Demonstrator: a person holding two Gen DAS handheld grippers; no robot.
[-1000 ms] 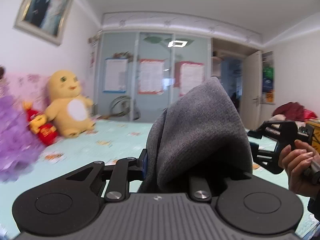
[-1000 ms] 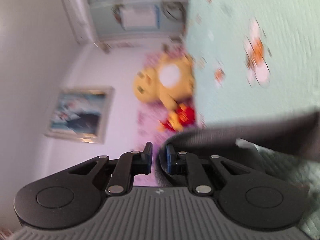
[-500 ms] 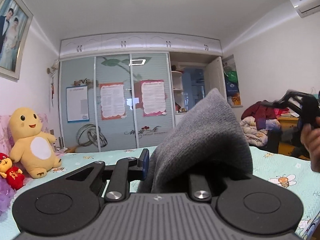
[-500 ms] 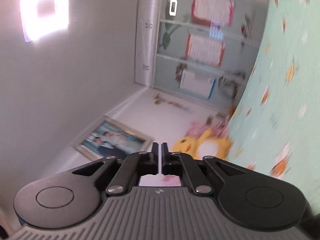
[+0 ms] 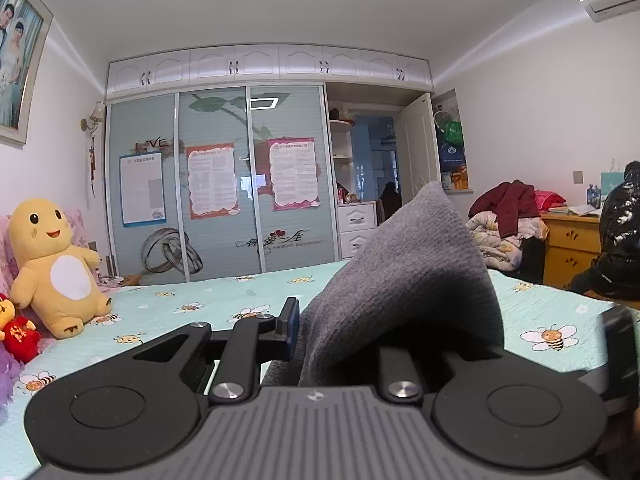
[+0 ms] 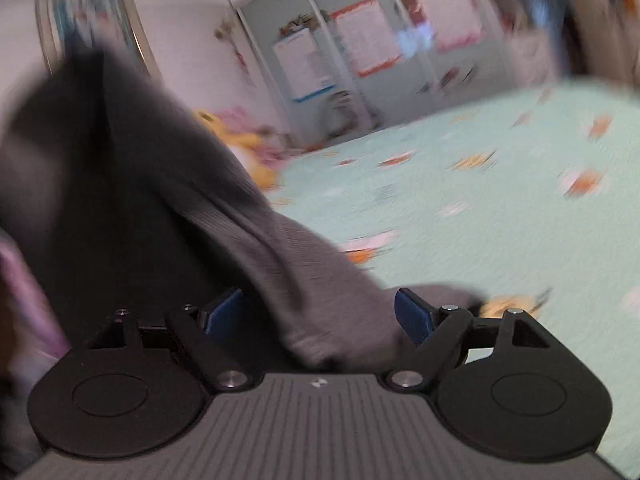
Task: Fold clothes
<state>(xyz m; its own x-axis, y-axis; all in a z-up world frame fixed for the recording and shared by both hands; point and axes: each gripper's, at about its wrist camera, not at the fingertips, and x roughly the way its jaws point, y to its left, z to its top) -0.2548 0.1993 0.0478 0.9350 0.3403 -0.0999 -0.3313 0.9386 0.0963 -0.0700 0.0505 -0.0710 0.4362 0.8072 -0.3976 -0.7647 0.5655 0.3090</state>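
Nearest, the left tool [image 5: 310,330] is pinching a grey knit garment [image 5: 404,280], whose free corner rises to a peak pointing up and slightly right, its long axis steep; in the blurred right wrist view, the right tool [image 6: 320,314] has its blue pads spreading apart, the same garment [image 6: 224,216] lying between them without being pressed; beyond lies the mint bee-print bed [image 5: 200,304]; farther left a yellow plush toy [image 5: 52,264], then the sliding wardrobe [image 5: 216,184].
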